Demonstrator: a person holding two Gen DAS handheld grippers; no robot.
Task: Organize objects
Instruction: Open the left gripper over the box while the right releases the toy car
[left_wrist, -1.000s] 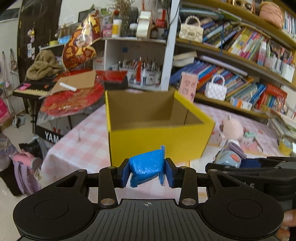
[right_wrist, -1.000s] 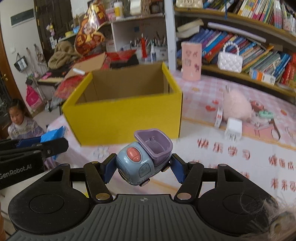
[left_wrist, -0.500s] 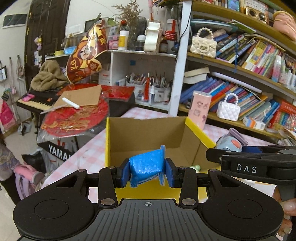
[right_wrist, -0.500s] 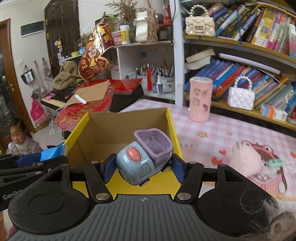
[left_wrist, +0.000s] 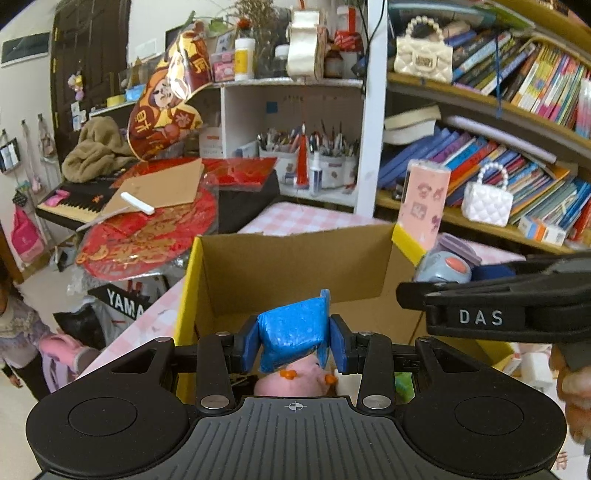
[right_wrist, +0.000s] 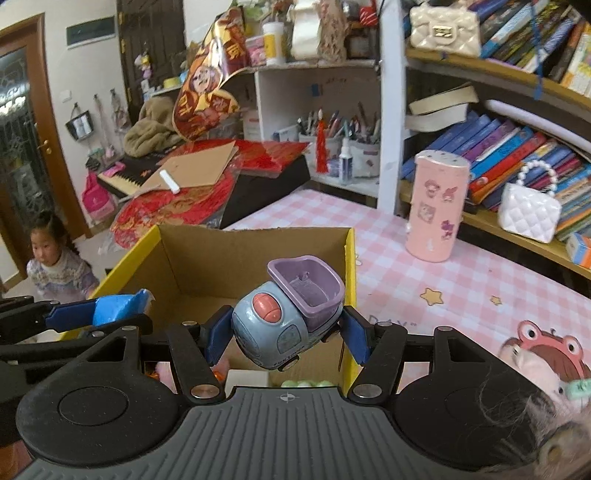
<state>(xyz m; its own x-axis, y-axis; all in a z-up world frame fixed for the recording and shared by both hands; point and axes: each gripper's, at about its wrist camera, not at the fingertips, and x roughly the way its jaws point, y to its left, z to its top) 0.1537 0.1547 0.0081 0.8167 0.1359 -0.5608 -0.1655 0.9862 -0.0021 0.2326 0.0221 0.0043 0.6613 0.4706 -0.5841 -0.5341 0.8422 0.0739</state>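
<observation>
My left gripper is shut on a blue packet and holds it over the open yellow cardboard box. My right gripper is shut on a grey-blue toy truck with a purple bucket, also over the box, near its right wall. The truck also shows in the left wrist view, and the packet in the right wrist view. A pink plush toy and green items lie inside the box.
The box stands on a pink checked tablecloth. A pink stickered tumbler stands behind it on the right. Bookshelves with a white handbag line the back. A child stands at the left beside the table.
Both grippers have moved forward and up, from in front of the box to above its opening, each still holding its object. The box's inside contents have come into view.
</observation>
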